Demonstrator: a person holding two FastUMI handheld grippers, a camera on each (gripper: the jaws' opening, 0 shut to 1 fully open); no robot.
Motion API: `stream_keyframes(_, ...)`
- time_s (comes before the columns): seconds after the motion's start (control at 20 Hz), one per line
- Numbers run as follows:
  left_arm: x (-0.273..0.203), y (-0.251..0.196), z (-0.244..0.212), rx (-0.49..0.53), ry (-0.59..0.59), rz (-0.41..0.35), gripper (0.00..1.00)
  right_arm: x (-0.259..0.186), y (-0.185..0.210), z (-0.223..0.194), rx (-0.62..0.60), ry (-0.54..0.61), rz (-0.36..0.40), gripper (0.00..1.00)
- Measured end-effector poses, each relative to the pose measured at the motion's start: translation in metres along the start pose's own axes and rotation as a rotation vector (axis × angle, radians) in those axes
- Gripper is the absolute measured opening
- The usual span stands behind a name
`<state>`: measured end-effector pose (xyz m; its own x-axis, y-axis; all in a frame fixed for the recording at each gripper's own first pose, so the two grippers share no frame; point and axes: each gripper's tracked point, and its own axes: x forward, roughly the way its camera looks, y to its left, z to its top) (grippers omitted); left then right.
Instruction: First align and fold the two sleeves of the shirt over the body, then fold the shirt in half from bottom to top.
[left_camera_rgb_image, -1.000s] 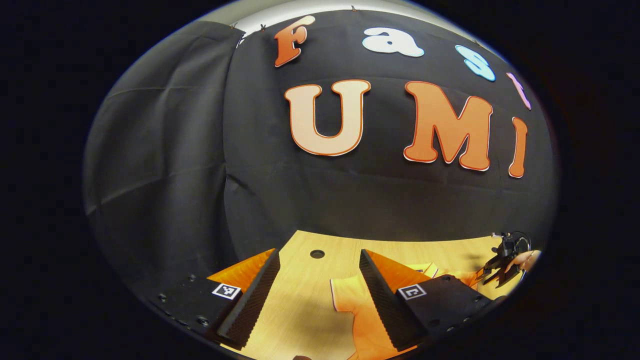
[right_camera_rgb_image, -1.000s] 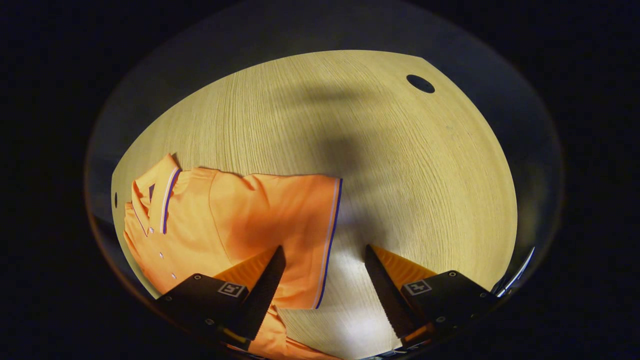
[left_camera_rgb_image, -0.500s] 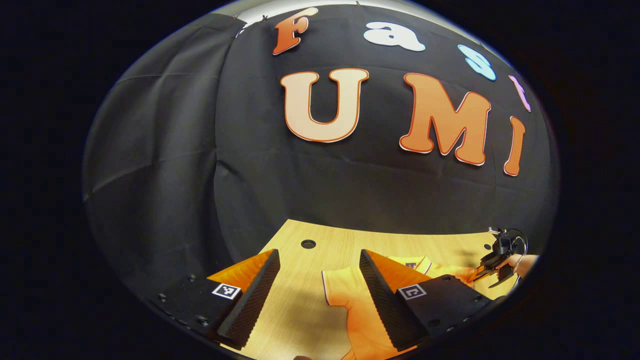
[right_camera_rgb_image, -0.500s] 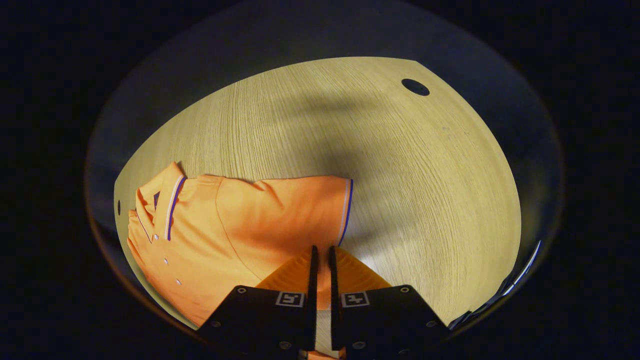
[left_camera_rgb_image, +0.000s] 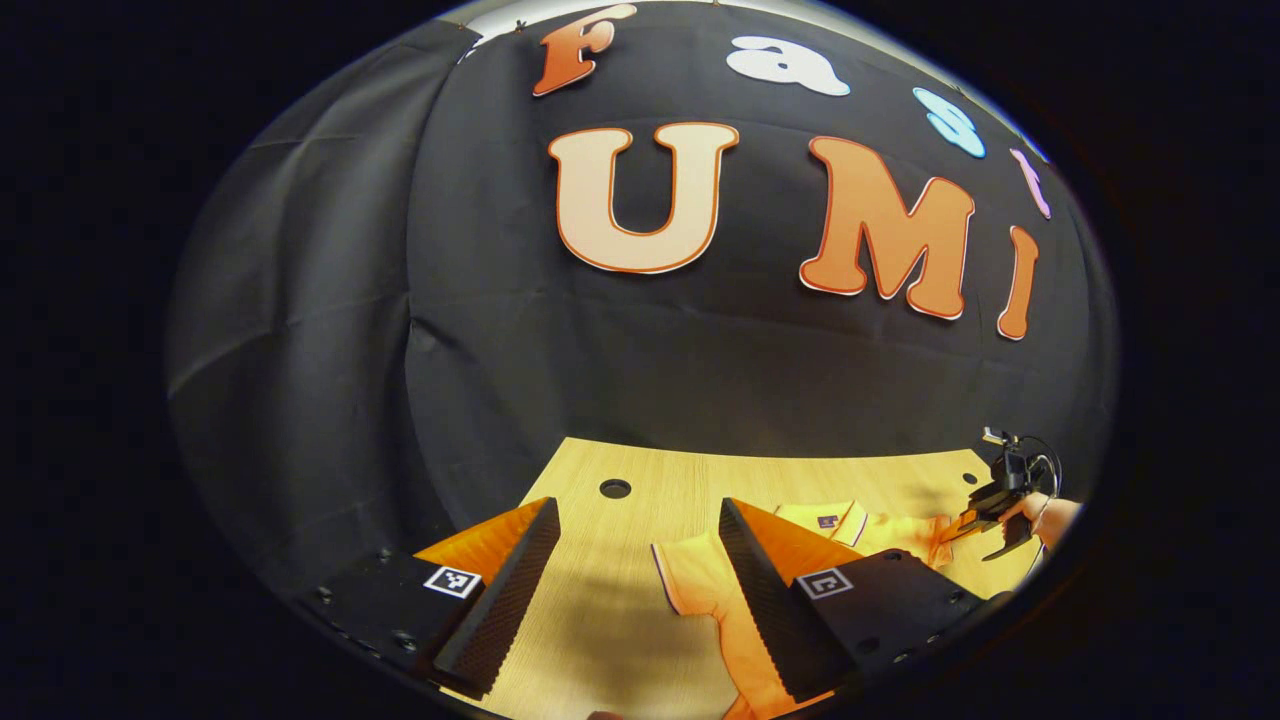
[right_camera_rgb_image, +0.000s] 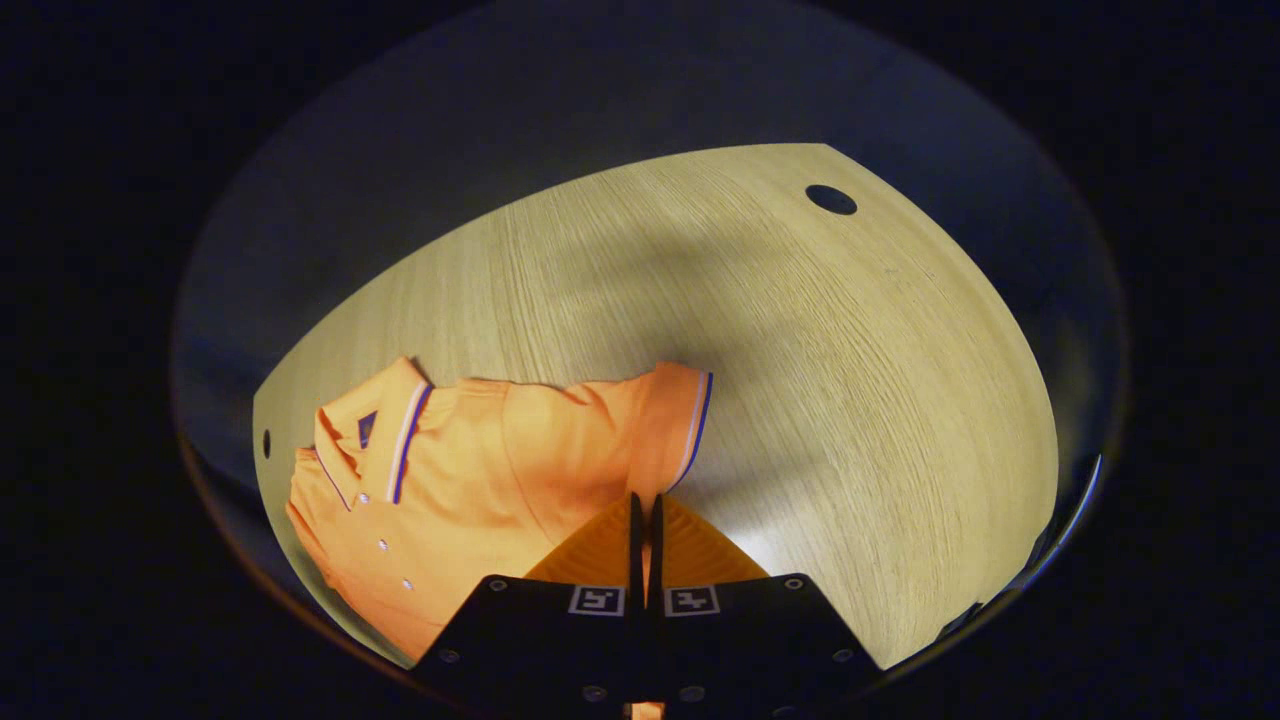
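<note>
shirt (right_camera_rgb_image: 470, 480) flat on table (right_camera_rgb_image: 850, 400) | right tongs (right_camera_rgb_image: 643, 510) pinching sleeve (right_camera_rgb_image: 680, 425) | left tongs (left_camera_rgb_image: 635, 560) released

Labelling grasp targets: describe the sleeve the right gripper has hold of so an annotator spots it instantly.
On the wooden table lies an orange polo shirt. From its striped collar, follow the top edge away to the short sleeve, whose lower corner the shut right gripper pinches. Its cuff is edged with a white and dark blue stripe and is lifted and bunched, not flat like the body.
</note>
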<state>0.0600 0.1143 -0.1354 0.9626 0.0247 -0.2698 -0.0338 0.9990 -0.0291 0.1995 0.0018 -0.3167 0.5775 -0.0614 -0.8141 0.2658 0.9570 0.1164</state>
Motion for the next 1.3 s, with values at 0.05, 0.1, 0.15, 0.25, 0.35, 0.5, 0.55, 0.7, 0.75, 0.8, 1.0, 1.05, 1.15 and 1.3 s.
stream_keyframes(0.05, -0.001, 0.004, -0.001, -0.009, 0.004, 0.008, 0.98, -0.007, 0.008, 0.001, -0.008, -0.007, 0.017, 0.0)
stream_keyframes(0.1, -0.002, 0.005, -0.003, -0.022, 0.005, 0.012, 0.98, -0.015, 0.015, 0.004, -0.026, -0.019, 0.03, 0.0)
stream_keyframes(0.15, -0.002, 0.005, -0.005, -0.036, 0.008, 0.006, 0.98, -0.024, 0.023, 0.007, -0.046, -0.037, 0.047, 0.0)
stream_keyframes(0.25, 0.0, 0.005, -0.008, -0.059, 0.015, 0.003, 0.98, -0.042, 0.042, 0.01, -0.091, -0.056, 0.076, 0.0)
stream_keyframes(0.35, -0.002, 0.005, -0.008, -0.079, 0.01, 0.003, 0.98, -0.055, 0.063, 0.01, -0.132, -0.073, 0.104, 0.0)
stream_keyframes(0.5, -0.005, 0.007, -0.007, -0.092, 0.006, -0.009, 0.98, -0.072, 0.094, 0.001, -0.2, -0.083, 0.136, 0.0)
stream_keyframes(0.55, -0.006, 0.009, -0.005, -0.091, 0.002, -0.008, 0.98, -0.077, 0.105, -0.003, -0.217, -0.082, 0.15, 0.0)
stream_keyframes(0.7, -0.014, 0.021, 0.0, -0.096, -0.007, -0.011, 0.99, -0.085, 0.129, -0.017, -0.26, -0.078, 0.172, 0.0)
stream_keyframes(0.75, -0.015, 0.025, -0.003, -0.095, -0.007, -0.014, 0.98, -0.087, 0.137, -0.021, -0.275, -0.078, 0.175, 0.0)
stream_keyframes(0.8, -0.016, 0.031, -0.003, -0.093, -0.007, -0.01, 0.98, -0.088, 0.145, -0.026, -0.286, -0.076, 0.181, 0.0)
stream_keyframes(1.0, -0.019, 0.053, -0.008, -0.106, 0.002, -0.007, 0.98, -0.089, 0.176, -0.046, -0.318, -0.056, 0.199, 0.0)
stream_keyframes(1.05, -0.019, 0.057, -0.011, -0.111, 0.006, -0.005, 0.98, -0.09, 0.184, -0.05, -0.324, -0.054, 0.203, 0.0)
stream_keyframes(1.15, -0.019, 0.069, -0.016, -0.12, 0.013, 0.005, 0.98, -0.087, 0.198, -0.058, -0.336, -0.042, 0.213, 0.0)
stream_keyframes(1.3, -0.017, 0.082, -0.021, -0.135, 0.025, 0.015, 0.98, -0.084, 0.209, -0.064, -0.352, -0.046, 0.207, 0.02)
